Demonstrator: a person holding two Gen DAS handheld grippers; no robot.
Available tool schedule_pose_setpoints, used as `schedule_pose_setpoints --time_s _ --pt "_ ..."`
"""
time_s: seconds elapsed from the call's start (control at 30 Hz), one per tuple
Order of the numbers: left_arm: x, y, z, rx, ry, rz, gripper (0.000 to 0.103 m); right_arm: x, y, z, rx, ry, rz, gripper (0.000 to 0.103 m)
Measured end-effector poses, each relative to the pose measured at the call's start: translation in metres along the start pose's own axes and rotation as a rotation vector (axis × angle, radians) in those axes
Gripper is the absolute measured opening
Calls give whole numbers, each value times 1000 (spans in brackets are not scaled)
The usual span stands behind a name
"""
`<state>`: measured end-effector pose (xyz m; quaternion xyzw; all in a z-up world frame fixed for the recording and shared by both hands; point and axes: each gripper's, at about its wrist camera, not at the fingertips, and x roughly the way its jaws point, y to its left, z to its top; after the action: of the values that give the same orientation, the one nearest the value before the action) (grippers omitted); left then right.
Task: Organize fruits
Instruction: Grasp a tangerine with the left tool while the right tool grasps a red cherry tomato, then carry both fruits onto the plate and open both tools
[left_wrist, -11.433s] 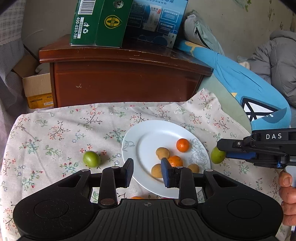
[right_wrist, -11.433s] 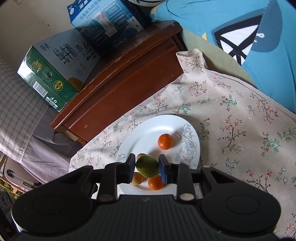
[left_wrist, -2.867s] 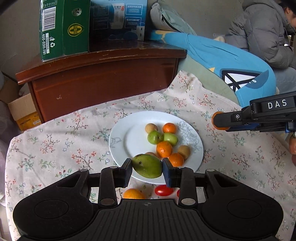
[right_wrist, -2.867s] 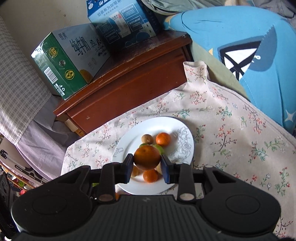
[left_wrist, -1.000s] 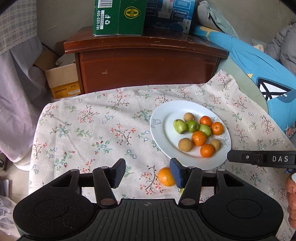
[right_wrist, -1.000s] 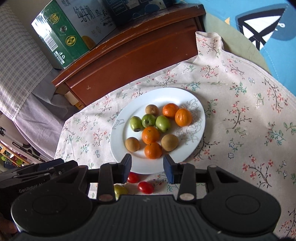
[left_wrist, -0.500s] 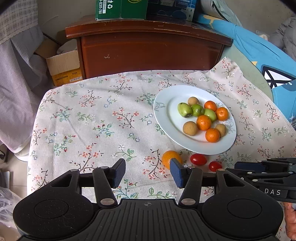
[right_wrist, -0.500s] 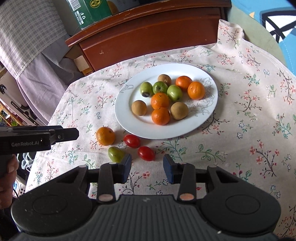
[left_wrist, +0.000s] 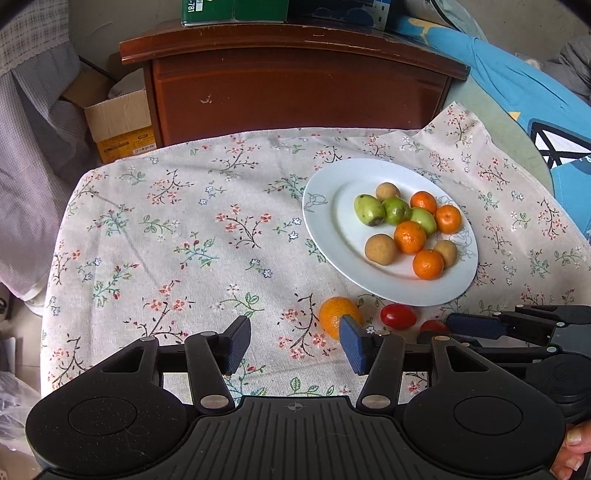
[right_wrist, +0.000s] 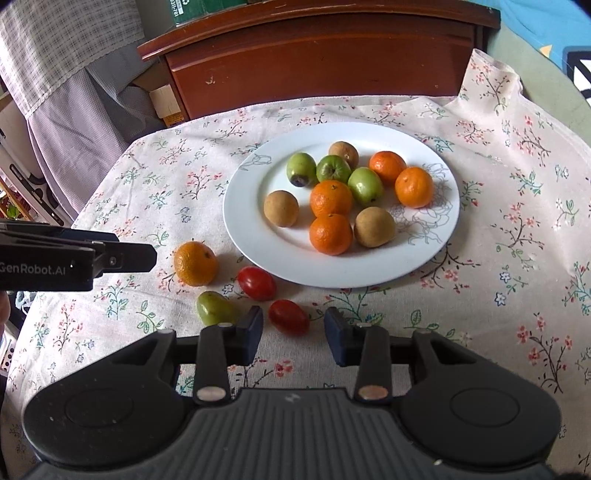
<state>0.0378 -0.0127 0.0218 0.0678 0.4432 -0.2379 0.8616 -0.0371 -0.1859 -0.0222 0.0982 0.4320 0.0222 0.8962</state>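
Floral cloth (right_wrist: 517, 229) covers the table, w/ a dark wooden cabinet (left_wrist: 295, 85) behind it and a cardboard box (left_wrist: 122, 125) on the floor to its left. On the cloth sits a white plate (right_wrist: 258, 229) holding the sorted fruit: four oranges, three green fruits and three brown ones, bunched toward the plate's middle and right side.

Four pieces lie on the cloth, off the plate, just near its front-left rim: a loose orange (right_wrist: 195, 263), a small green fruit (right_wrist: 214, 308) in front of it, and two red tomatoes, one (right_wrist: 256, 283) close to the rim, the other (right_wrist: 288, 317) nearer me.

My right claw (right_wrist: 293, 334) hangs low over the cloth, fingers spread, nothing between them; the nearer tomato sits just ahead of the gap and the green fruit just beside my left-hand finger (right_wrist: 251, 334). From the left wrist cam my right claw shows at the right edge, its tip by that tomato.

My left claw (left_wrist: 293, 341) is spread wide too, empty, above bare cloth. Its right finger (left_wrist: 352, 343) overlaps the loose orange in view; can't tell if it touches. From the right wrist cam that claw's tip sits left of the orange, apart from it.

My thumb (left_wrist: 574, 446) shows at the bottom right corner of the left cam.
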Motion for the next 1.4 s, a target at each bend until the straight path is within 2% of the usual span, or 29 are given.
schedule_pose_setpoints --time_s 0.13,0.23,0.57,0.77,1.03,1.13,1.23,1.4 --pt "4 -3 -1 7 1 -13 52 0 3 -1 -26 1 -16 24" --pt "8 -6 -2 10 4 -29 52 -2 2 -1 -17 4 2 24" --pt "24 -21 -2 46 -7 -66 52 -21 -3 8 49 -9 -36 23" --pt "36 -23 -4 48 17 -42 52 -29 -12 12 120 -23 -4 23" --pt "43 -23 -5 34 -8 -48 51 -38 -18 16 176 -38 14 23" --pt "44 -25 -5 43 -14 -48 48 -40 -22 16 207 -38 18 24" --pt "43 -25 -5 43 -17 -53 31 -41 -27 18 238 -40 27 24" --pt "40 -23 -3 19 -17 -61 30 -47 -32 21 256 -60 25 24"
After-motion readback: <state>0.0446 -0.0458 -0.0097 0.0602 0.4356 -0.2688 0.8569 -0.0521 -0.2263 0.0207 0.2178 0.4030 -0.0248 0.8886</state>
